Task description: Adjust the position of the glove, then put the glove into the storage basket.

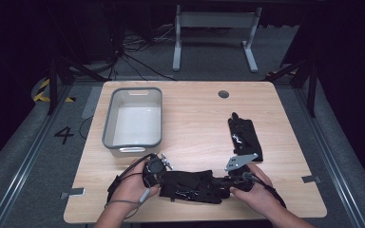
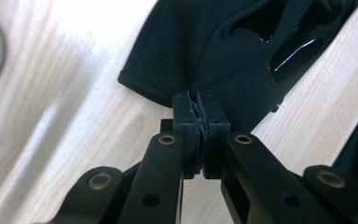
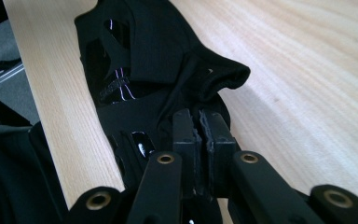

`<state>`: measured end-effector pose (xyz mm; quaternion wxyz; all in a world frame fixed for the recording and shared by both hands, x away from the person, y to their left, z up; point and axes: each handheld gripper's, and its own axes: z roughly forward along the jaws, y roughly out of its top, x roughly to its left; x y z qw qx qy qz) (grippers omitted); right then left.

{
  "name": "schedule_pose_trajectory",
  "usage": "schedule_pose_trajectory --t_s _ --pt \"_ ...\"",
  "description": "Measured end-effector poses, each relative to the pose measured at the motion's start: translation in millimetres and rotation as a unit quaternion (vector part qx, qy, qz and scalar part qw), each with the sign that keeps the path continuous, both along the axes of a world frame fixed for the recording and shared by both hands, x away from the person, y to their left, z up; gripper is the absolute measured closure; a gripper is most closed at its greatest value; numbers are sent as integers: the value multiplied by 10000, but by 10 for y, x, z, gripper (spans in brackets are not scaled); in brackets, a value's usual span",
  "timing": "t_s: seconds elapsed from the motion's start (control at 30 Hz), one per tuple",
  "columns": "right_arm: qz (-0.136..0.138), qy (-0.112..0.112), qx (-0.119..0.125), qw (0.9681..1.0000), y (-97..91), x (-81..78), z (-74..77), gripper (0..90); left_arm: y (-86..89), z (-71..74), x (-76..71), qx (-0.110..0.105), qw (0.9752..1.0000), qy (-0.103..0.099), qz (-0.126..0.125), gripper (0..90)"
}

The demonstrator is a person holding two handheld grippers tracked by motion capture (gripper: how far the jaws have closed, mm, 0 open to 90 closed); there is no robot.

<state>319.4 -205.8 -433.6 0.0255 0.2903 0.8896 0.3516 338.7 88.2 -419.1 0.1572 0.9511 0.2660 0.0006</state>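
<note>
A black glove (image 1: 192, 186) lies stretched along the table's front edge between my two grippers. My left gripper (image 1: 164, 178) is at its left end, and in the left gripper view its jaws (image 2: 198, 105) are pinched shut on the hem of the glove (image 2: 223, 51). My right gripper (image 1: 225, 181) is at the other end. Its jaws (image 3: 199, 121) are closed together with the folded fabric of the glove (image 3: 154, 60) caught at their tips. A second black glove (image 1: 244, 135) lies flat on the right side of the table, away from both grippers.
A grey plastic tub (image 1: 108, 128) stands on the left half of the wooden table (image 1: 195, 123), just beyond my left hand. A round cable hole (image 1: 223, 94) is near the far edge. The front table edge runs close under the held glove.
</note>
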Motion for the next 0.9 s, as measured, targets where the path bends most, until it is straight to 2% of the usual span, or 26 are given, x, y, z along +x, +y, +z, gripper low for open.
schedule_pose_trajectory --t_s 0.13,0.17,0.27,0.33,0.4,0.43,0.5,0.53,0.57,0.6,0.77,0.9 --pt "-25 21 -31 10000 -13 6 -6 819 16 -2 7 -26 10000 85 -30 862" --pt "-111 -80 -56 9999 -37 10 9 772 35 13 2 -136 9999 103 0 849" --pt "-169 -177 -69 9997 -76 10 47 758 83 70 6 -455 9987 227 68 775" --pt "-196 -262 -80 9994 -97 12 80 754 103 104 4 -642 9976 175 182 730" --pt "-212 -306 -102 9993 -108 17 97 752 109 117 3 -684 9973 142 237 690" --pt "-214 -333 -85 9992 -137 37 134 746 122 143 2 -780 9963 46 352 683" --pt "-232 -335 -61 9992 -163 56 164 739 134 170 4 -848 9956 -43 404 677" --pt "-253 -355 -63 9990 -180 68 183 738 134 170 4 -848 9956 -43 404 673" --pt "-275 -383 -63 9989 -201 85 202 738 137 185 10 -965 9942 -62 479 671" --pt "-309 -371 -63 9988 -223 107 221 737 137 190 15 -989 9938 -77 507 665" --pt "-539 -393 -152 9977 -340 278 323 739 155 195 44 -1089 9910 -170 760 651" --pt "-839 -442 -341 9949 -437 478 391 742 191 205 55 -1148 9892 -264 874 647"
